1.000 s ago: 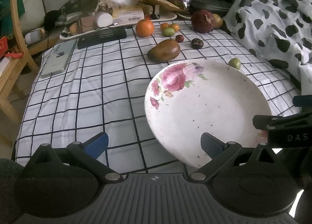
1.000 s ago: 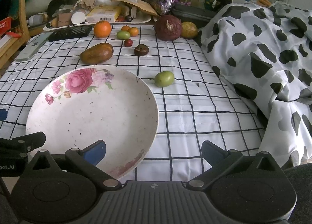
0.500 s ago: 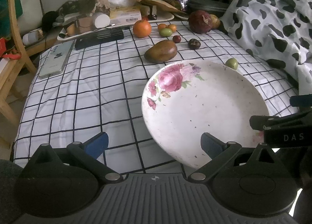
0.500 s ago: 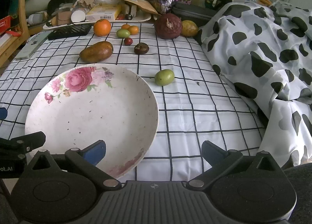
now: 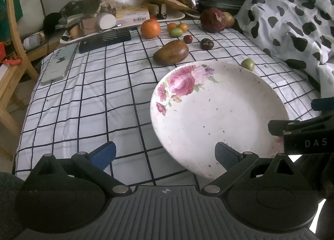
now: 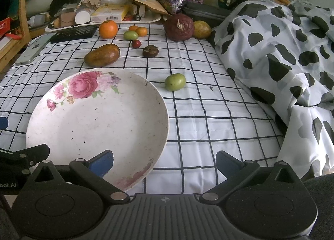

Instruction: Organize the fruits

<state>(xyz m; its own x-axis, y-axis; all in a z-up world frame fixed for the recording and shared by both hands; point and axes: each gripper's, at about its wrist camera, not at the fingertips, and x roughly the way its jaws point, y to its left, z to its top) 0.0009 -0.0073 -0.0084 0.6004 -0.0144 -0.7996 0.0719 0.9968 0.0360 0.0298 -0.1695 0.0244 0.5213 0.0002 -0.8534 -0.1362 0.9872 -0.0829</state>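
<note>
A white plate with pink roses lies on the checked cloth with nothing on it. Beyond it lie a brown mango, an orange, a small green fruit, a dark round fruit, a small red fruit, a green and two small orange fruits, and a large dark red fruit. My left gripper is open at the plate's near left edge. My right gripper is open at its near right edge.
A cow-print blanket is heaped along the right. A cluttered tray, a black case and a phone lie at the back left. A wooden chair stands to the left.
Both views have shifted slightly, the plate and fruits sitting a little lower in frame. Nothing was grasped or moved.
</note>
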